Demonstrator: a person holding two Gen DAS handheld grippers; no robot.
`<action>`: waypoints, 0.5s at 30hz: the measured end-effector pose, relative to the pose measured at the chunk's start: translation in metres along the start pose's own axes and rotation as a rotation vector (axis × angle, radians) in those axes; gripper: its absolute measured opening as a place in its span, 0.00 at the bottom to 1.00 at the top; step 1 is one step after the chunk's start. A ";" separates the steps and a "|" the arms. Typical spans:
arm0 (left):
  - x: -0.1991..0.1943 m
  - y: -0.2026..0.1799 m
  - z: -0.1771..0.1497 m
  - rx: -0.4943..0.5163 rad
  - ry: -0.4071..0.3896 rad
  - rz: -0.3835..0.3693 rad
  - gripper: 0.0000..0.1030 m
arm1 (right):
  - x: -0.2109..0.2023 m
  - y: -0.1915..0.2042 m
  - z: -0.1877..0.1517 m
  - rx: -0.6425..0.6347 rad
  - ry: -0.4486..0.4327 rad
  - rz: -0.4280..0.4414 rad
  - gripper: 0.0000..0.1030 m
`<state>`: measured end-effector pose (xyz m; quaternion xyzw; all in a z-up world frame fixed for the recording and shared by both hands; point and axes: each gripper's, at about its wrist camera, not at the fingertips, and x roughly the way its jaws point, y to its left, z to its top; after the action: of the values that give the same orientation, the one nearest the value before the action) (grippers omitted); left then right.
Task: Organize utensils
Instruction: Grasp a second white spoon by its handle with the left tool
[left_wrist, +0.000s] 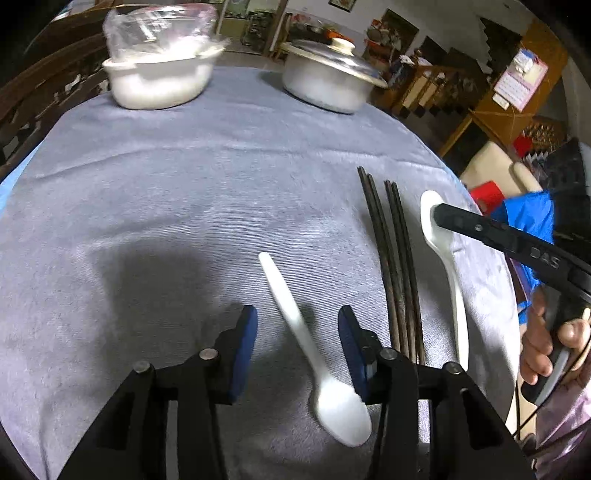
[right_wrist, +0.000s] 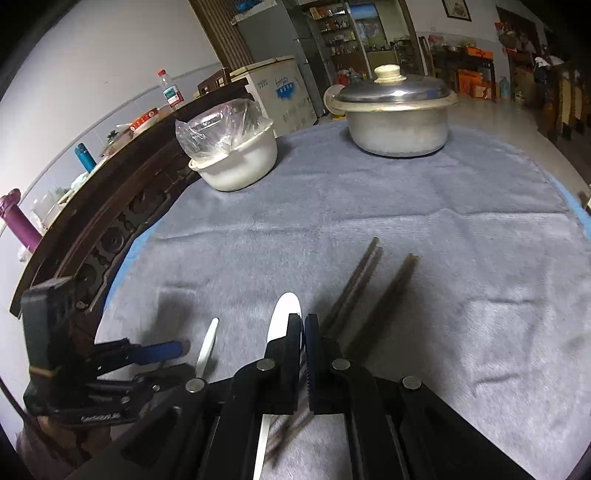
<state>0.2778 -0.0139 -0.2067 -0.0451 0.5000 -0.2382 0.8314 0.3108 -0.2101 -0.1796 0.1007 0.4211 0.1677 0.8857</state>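
A white plastic spoon (left_wrist: 306, 343) lies slanted on the grey cloth, bowl toward me, between the fingers of my open left gripper (left_wrist: 297, 332), which is empty. Two pairs of dark chopsticks (left_wrist: 395, 266) lie side by side to its right. A second white spoon (left_wrist: 448, 273) lies right of the chopsticks. My right gripper (left_wrist: 437, 214) is over that spoon's bowl. In the right wrist view the right gripper (right_wrist: 303, 326) has its jaws almost together with nothing seen between them, over the spoon (right_wrist: 282, 314); the chopsticks (right_wrist: 364, 284) lie to its right. The left gripper (right_wrist: 162, 349) shows at the left.
A white bowl covered with a plastic bag (left_wrist: 159, 74) and a lidded metal pot (left_wrist: 328, 79) stand at the far end of the cloth-covered table (left_wrist: 184, 192). A carved wooden rail (right_wrist: 110, 221) runs along the table's left side. The table's right edge is close beside the second spoon.
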 end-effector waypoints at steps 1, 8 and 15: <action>0.004 -0.001 0.001 -0.001 0.010 -0.006 0.28 | -0.003 -0.001 -0.002 0.003 -0.005 0.000 0.03; 0.021 -0.006 0.009 -0.019 0.046 -0.016 0.11 | -0.021 -0.001 -0.012 0.004 -0.034 -0.009 0.03; 0.010 0.001 0.009 -0.041 -0.003 0.008 0.08 | -0.034 0.003 -0.015 -0.005 -0.061 -0.014 0.03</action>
<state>0.2892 -0.0186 -0.2107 -0.0606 0.5039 -0.2244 0.8319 0.2779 -0.2196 -0.1635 0.1004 0.3940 0.1593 0.8996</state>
